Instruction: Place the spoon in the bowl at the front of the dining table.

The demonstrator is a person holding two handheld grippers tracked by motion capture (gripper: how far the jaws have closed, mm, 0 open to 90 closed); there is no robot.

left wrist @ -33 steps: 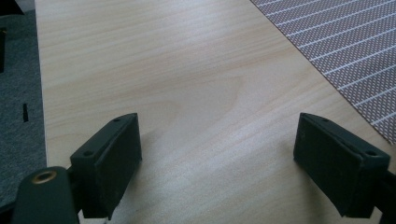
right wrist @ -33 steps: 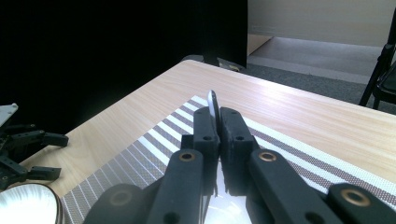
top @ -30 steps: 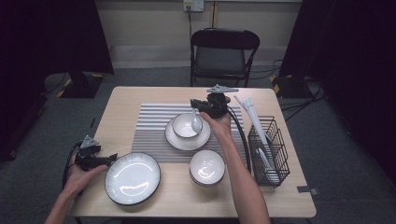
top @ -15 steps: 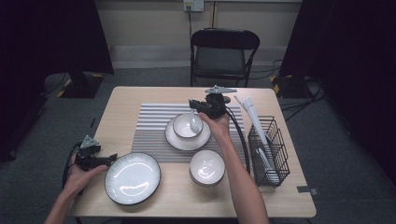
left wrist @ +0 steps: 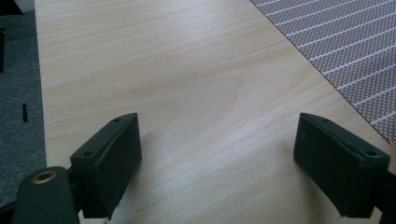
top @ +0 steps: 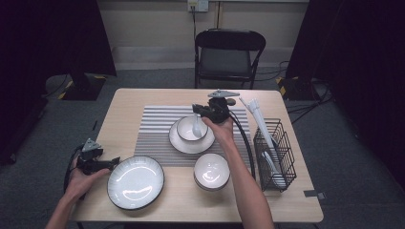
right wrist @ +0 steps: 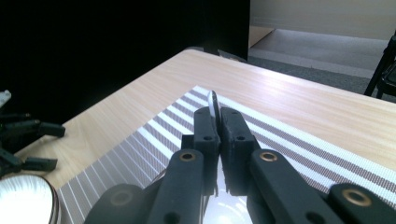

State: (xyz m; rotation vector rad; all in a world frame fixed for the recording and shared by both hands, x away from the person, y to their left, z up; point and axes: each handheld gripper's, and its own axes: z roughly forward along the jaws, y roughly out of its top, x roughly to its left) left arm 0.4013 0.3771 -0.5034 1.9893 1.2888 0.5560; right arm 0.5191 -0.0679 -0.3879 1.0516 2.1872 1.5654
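Left gripper (top: 112,163): I hold it low at the near left edge of the table (top: 129,102); its jaws stand wide apart with nothing between them, bare wood under them in the left gripper view.
Large plate (top: 135,182): just right of my left jaws, near the front edge. A careless sweep to the right could, I judge, knock its rim or push it toward the front edge.
Near bowl (top: 211,171): empty, beside my right forearm. I judge it the likeliest thing to get bumped if I pull the right arm back low.
Right gripper (top: 197,110): jaws pinched tight on the handle of a white spoon (top: 197,125), seen edge-on between the pads in the right gripper view (right wrist: 214,106).
Spoon position: its head hangs in the small bowl (top: 191,128), which sits on a saucer (top: 192,142) on the striped mat (top: 154,131).
Risk: the grip is thin, so the spoon may twist or slip; if I drag it sideways it could tip the bowl off the saucer.
Wire basket (top: 274,151): at the right edge, with white utensils inside; the black cable trails near it and may snag.
Open room: far left of the mat and bare table beyond it.
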